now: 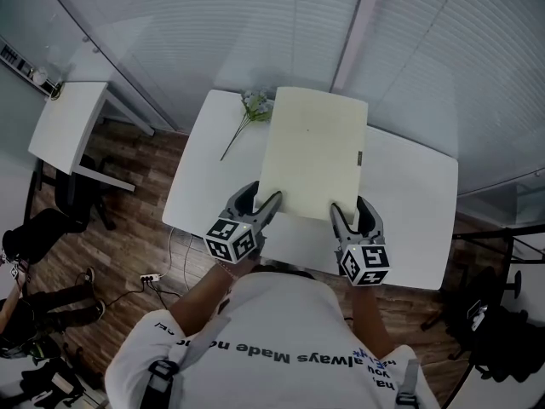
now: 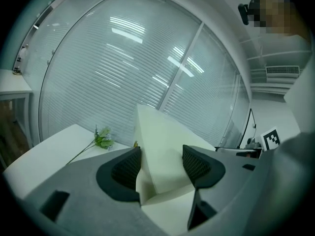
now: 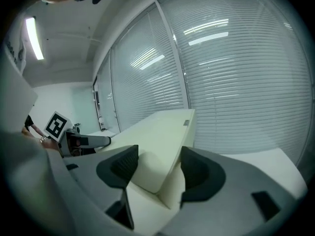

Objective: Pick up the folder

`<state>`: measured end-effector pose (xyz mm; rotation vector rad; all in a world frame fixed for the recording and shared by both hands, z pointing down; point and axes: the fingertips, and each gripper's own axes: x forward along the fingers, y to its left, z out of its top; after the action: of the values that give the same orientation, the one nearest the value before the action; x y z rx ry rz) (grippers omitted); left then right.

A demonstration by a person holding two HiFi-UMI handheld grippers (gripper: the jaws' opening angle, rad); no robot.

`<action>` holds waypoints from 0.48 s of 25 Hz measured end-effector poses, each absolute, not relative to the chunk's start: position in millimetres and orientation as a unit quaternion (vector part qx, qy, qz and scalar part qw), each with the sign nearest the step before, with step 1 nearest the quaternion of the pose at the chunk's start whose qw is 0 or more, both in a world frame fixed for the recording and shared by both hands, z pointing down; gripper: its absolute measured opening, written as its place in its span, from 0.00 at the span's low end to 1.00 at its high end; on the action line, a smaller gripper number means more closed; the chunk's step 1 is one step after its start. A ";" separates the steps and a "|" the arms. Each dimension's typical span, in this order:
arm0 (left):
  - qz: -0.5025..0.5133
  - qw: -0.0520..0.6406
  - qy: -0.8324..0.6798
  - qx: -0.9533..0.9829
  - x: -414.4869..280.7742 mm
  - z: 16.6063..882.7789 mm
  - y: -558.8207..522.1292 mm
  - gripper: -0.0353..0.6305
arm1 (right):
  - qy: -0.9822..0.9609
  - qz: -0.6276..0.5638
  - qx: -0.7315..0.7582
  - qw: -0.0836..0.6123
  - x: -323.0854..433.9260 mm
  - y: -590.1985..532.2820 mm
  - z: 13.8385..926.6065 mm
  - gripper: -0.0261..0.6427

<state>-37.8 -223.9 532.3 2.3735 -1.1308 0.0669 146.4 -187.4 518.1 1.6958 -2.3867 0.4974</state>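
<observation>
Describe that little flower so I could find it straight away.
Look at the white table. Near its far left corner, just off a corner of the cream folder, lies a flower sprig. It is the only green, thin-stemmed thing there.

Cream folder (image 1: 312, 152), closed, lifted above white table, near corners gripped

Shirt: white short-sleeved T-shirt (image 1: 255, 326), dark lettering (image 1: 247, 350) printed across it.
Straps (image 1: 159, 380): dark grey, one at each shoulder.
Left gripper (image 1: 260, 196): grey shell, black ribbed pads (image 2: 128, 167), black-and-white marker cube (image 1: 232, 239).
Right gripper (image 1: 352, 208): same build.
</observation>
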 end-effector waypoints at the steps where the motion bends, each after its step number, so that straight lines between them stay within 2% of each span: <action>1: 0.020 0.248 -0.417 0.874 -37.6 526.0 -223.7 0.46 | -0.802 0.162 0.570 0.082 146.6 -187.3 512.0 0.44; 12: -0.017 0.177 -0.423 0.889 -36.9 456.1 -214.8 0.45 | -0.806 0.120 0.578 0.040 147.9 -175.2 451.0 0.44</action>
<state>-36.9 -214.8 456.1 2.5151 -1.1972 -0.0489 147.9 -175.2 451.0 1.7714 -2.4698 0.3678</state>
